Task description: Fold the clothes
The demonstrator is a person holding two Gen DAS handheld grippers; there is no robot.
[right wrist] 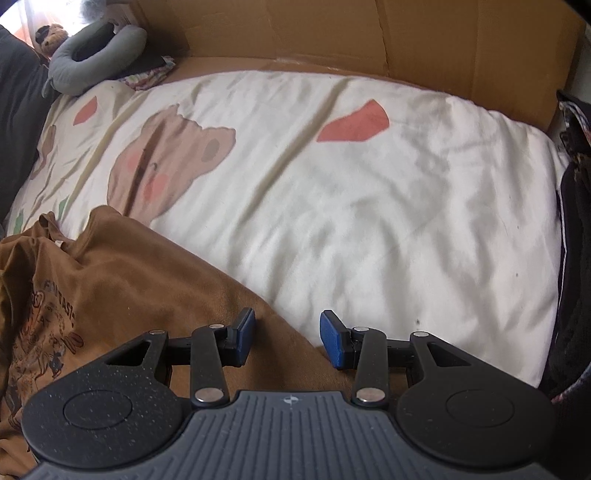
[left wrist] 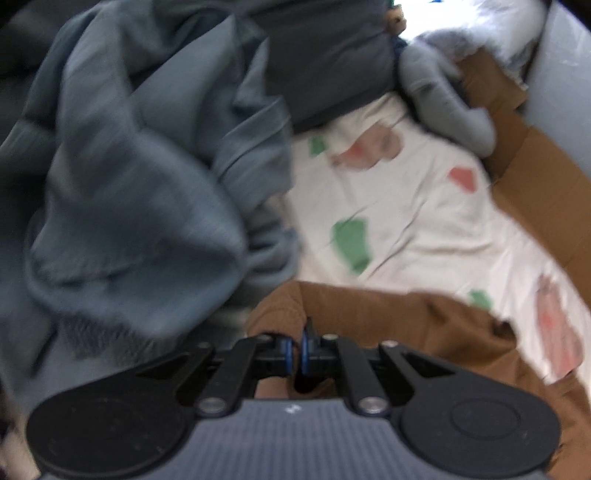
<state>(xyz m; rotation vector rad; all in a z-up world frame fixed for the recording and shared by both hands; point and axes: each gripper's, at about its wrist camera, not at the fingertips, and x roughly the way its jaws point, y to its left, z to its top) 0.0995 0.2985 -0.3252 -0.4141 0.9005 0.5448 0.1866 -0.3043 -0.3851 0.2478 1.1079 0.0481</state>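
Left gripper point(left wrist: 295, 349) pitched down, clamped on brown shirt point(left wrist: 406, 317). Right gripper point(right wrist: 287, 341) half open, empty; print at 9 o'clock reads "FANTAS".

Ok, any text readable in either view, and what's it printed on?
"FANTAS": partial word on the brown shirt's print, right wrist view; the end is cut off by a fold.
Smaller print below it: too small to read.
Left wrist view: blurred, no text.
Sheet and cardboard: none.

Place: a bedroom in a home.
Bed: a soft white sheet point(right wrist: 332, 206) with a bear picture and red and green shapes.
Toys: a small stuffed animal point(right wrist: 50, 35) beside a grey neck pillow point(right wrist: 92, 55).
Clothes: a brown shirt point(right wrist: 122, 280) and a blue-grey pile point(left wrist: 129, 166).
Wall side: brown cardboard point(right wrist: 369, 33).
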